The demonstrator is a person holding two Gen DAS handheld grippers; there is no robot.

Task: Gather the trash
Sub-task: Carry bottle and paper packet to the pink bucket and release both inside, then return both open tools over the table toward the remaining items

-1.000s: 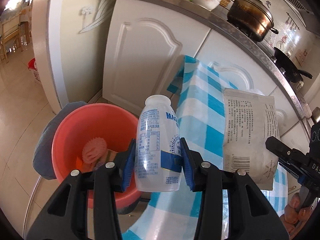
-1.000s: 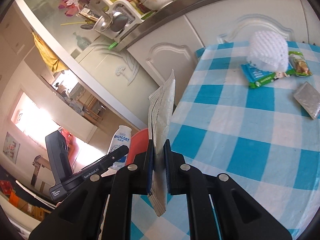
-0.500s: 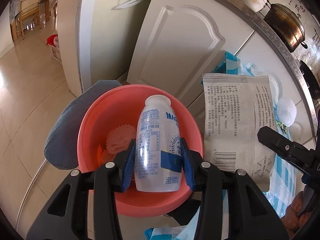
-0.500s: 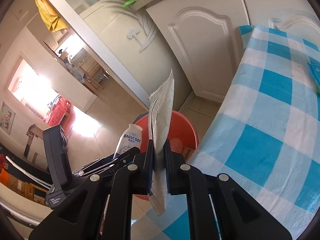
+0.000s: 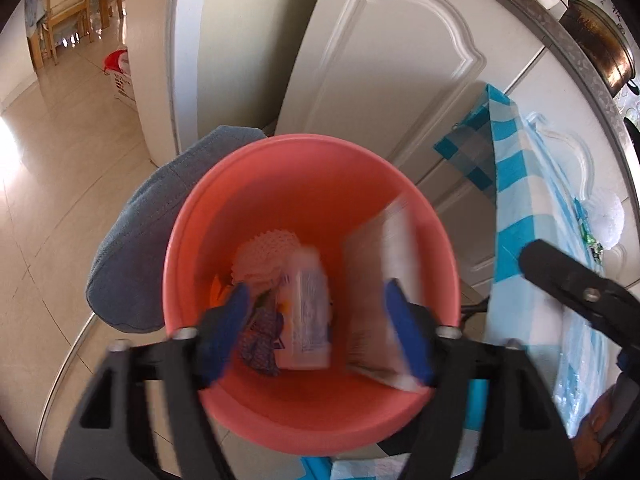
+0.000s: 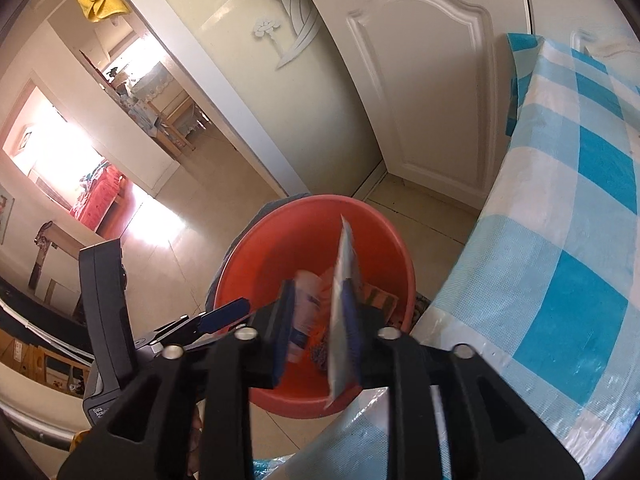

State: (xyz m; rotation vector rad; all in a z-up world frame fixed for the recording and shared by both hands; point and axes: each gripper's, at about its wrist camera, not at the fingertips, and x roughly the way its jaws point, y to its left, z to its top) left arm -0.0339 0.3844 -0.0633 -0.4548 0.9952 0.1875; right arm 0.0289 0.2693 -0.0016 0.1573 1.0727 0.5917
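A red plastic basin [image 5: 304, 160] sits on the floor beside the table, also in the right wrist view [image 6: 276, 240]. My left gripper [image 5: 320, 332] is open above it. The white yoghurt bottle [image 5: 306, 320] is free of the jaws and blurred, dropping inside the basin. The grey printed packet [image 5: 380, 300] is also blurred inside the basin. My right gripper [image 6: 320, 332] is open over the basin, and the packet [image 6: 342, 300] slips down beside its right finger. A pink mesh wrapper [image 5: 268, 256] and other scraps lie at the bottom.
The blue-checked tablecloth [image 6: 580, 240] hangs at the right, with a white foam net [image 5: 608, 216] and wrappers on it. A blue-grey cloth [image 5: 140, 240] lies under the basin. White cabinet doors [image 5: 400, 60] stand behind. Tiled floor opens to the left.
Both grippers have opened. The bottle has left the left jaws and the packet has left the right jaws; both fall into the red basin. Both grippers moved further over the basin.
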